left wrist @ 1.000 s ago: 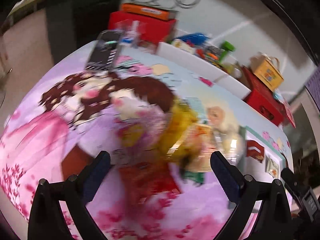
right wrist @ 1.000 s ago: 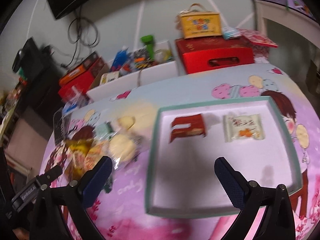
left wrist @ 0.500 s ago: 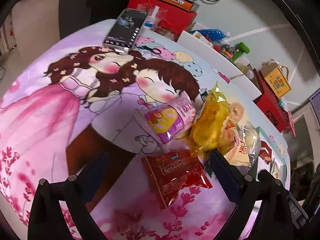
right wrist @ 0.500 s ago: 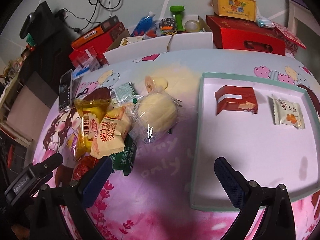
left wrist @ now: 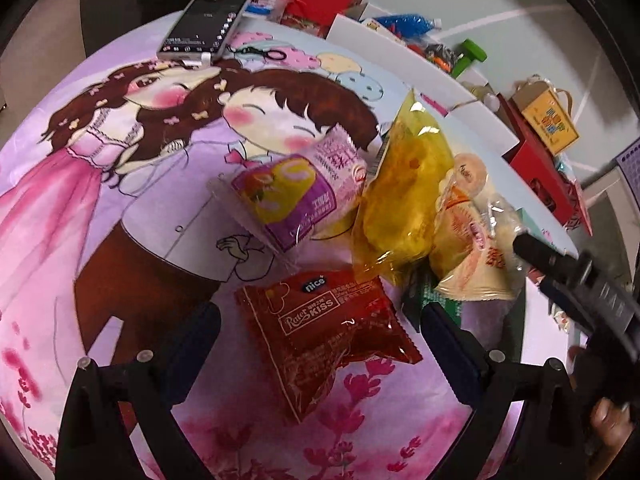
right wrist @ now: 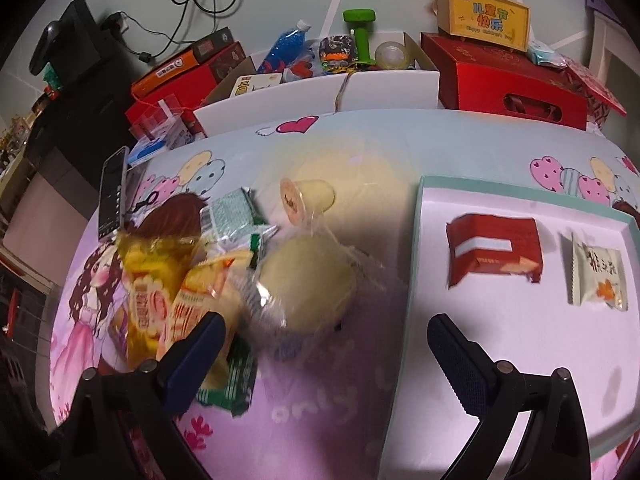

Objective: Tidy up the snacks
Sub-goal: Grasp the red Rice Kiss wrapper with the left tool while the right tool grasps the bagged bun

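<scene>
Two pairs of tongs hung over the worktop [right wrist: 400, 136], which was covered in a pink and pale blue cloth printed with cartoon girls, and both stood wide apart with nothing between their dark blue pads. The left tongs [left wrist: 320, 332] sat low over a glossy red crinkled snack packet [left wrist: 324, 332] with "nice" and "KISS" printed on it, one pad either side of it, neither clearly touching. Just beyond lay a purple and yellow wrapped cake [left wrist: 296, 196], a clear yellow bag [left wrist: 400, 200] and an orange and cream biscuit packet [left wrist: 464, 248], all heaped against one another.

The right tongs [right wrist: 324, 344] hovered over a round pale bun in clear film [right wrist: 308, 280], which rested on the cloth between the heap and a shallow white tray with a mint-green rim [right wrist: 416, 240]. Their left pad overlapped the orange and cream packet in that view. Beside the bun were a green foil sachet [right wrist: 232, 216] and a small pale jelly cup [right wrist: 308, 200] tipped on its side.

Inside the tray, well apart from the heap, lay a dark red wafer packet with a white stripe [right wrist: 496, 252] and a small white sweet wrapper with orange print [right wrist: 596, 272], side by side. A black smartphone [left wrist: 208, 20] lay at the far edge of the cloth, near red boxes [right wrist: 512, 80] against the wall.
</scene>
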`<state>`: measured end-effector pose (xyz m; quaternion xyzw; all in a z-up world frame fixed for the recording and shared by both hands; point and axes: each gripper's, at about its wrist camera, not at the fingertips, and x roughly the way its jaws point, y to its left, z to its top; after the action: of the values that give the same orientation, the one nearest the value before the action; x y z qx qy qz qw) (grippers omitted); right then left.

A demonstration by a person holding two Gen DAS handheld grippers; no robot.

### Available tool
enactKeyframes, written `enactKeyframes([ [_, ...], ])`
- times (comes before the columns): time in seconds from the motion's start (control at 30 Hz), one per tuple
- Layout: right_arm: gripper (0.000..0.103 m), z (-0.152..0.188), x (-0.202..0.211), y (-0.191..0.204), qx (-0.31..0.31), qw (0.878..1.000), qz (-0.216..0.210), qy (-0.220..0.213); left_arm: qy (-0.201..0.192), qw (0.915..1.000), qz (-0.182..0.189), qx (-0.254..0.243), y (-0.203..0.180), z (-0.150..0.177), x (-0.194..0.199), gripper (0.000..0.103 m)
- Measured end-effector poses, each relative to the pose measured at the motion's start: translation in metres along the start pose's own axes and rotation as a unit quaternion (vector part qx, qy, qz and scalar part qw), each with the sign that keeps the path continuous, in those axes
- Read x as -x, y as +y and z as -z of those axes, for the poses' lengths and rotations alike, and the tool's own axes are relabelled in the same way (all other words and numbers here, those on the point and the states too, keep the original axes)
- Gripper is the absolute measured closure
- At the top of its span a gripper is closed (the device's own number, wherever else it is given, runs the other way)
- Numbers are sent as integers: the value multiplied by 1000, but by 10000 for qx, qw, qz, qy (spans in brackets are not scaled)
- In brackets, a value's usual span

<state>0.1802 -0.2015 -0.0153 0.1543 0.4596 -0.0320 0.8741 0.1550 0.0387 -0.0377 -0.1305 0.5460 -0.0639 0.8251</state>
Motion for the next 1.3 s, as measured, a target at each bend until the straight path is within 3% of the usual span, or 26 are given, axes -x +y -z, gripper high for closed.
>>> enactKeyframes([
  [0.47, 7, -16, -30, 10, -23, 9999, -155, 16, 7, 9988, -390, -283, -9, 0, -18, 4],
  [0.53, 7, -16, -31, 9, -55, 9998, -176, 9, -25, 9987, -395, -323, -11, 0, -18, 12],
  [0.73, 7, -15, -34, 10, -56, 9998, -185, -24, -107, 9980, -454, -421, -15, -2, -18, 21],
  [1.07, 8, -12, -37, 11, -29, 9998, -135, -175, -134, 9981, -446, -393, -12, -3, -15, 22],
  [1.3, 30, -8, -27, 6, -130, 9989, -211, -399, -179, 9980, -484, -355, -8, -4, -13, 22],
])
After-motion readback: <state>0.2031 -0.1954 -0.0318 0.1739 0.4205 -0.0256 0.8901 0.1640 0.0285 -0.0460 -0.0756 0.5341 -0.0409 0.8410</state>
